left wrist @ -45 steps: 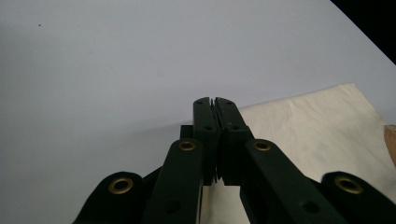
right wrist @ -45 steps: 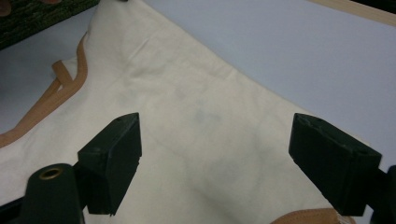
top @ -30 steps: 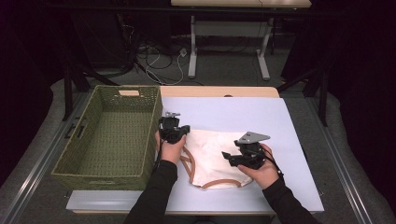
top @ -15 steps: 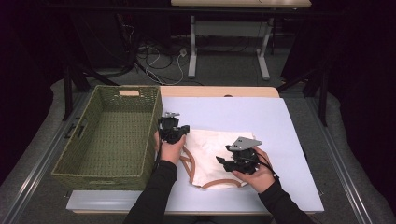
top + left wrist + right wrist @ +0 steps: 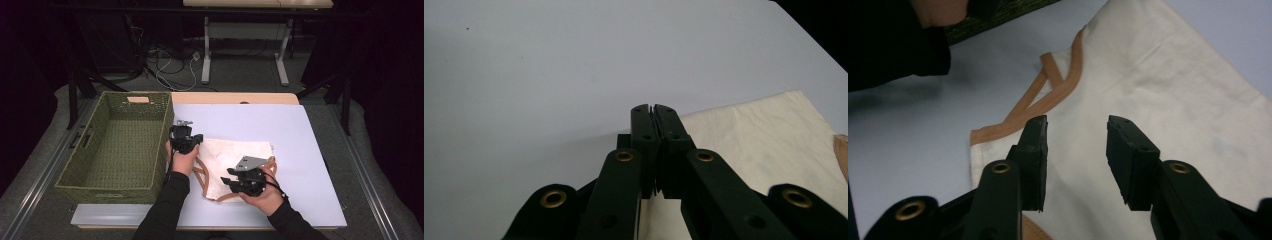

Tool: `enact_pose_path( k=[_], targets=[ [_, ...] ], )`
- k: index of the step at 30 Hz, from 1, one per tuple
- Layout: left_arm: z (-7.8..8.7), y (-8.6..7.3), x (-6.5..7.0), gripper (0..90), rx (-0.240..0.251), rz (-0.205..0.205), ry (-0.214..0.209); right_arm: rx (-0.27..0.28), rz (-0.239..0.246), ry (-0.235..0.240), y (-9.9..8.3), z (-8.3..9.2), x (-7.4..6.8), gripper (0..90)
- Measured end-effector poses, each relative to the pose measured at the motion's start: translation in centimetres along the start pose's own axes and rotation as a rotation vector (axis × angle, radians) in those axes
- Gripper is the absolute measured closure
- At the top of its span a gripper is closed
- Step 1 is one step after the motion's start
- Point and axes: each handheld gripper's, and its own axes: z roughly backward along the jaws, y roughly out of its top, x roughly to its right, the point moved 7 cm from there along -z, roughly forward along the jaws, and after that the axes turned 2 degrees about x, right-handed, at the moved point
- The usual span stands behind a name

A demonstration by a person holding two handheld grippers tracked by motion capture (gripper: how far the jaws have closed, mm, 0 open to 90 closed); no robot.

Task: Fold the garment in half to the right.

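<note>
Right tongs [image 5: 1075, 137], just closing but still apart above the cream cloth bag with tan straps [image 5: 235, 160], may snatch one layer; left tongs [image 5: 654, 117] clamped at its edge

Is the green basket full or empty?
Empty. In the high view the green woven basket shows its bare woven floor with nothing inside, and the cream bag with brown straps lies outside it on the table.

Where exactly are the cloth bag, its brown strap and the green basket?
cloth bag [image 5: 235, 155]: high view, on its bare cream middle.
brown strap [image 5: 1048, 97]: right gripper view, on the band along the bag's edge.
green basket [image 5: 112, 192]: high view, on its near woven wall.
</note>
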Motion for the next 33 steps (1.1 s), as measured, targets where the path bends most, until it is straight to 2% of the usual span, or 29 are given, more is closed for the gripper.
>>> enact_pose_path(
  k=[7,15,25,33],
  targets=[
    [-0.1,-0.1,0.0,88.0,-0.003,-0.003,0.005,-0.035,0.022,0.039,-0.3,-0.7,-2.0,65.5],
    [-0.1,-0.1,0.0,88.0,-0.003,-0.007,0.006,-0.06,0.023,0.064,-0.7,-1.2,-3.4,66.3],
    [-0.1,-0.2,0.0,88.0,-0.007,-0.008,0.007,-0.109,0.042,0.098,-1.5,-2.5,-4.9,66.4],
    [-0.1,-0.2,0.0,88.1,-0.007,-0.008,0.007,-0.117,0.053,0.106,-1.8,-3.2,-5.5,68.8]
  ],
)
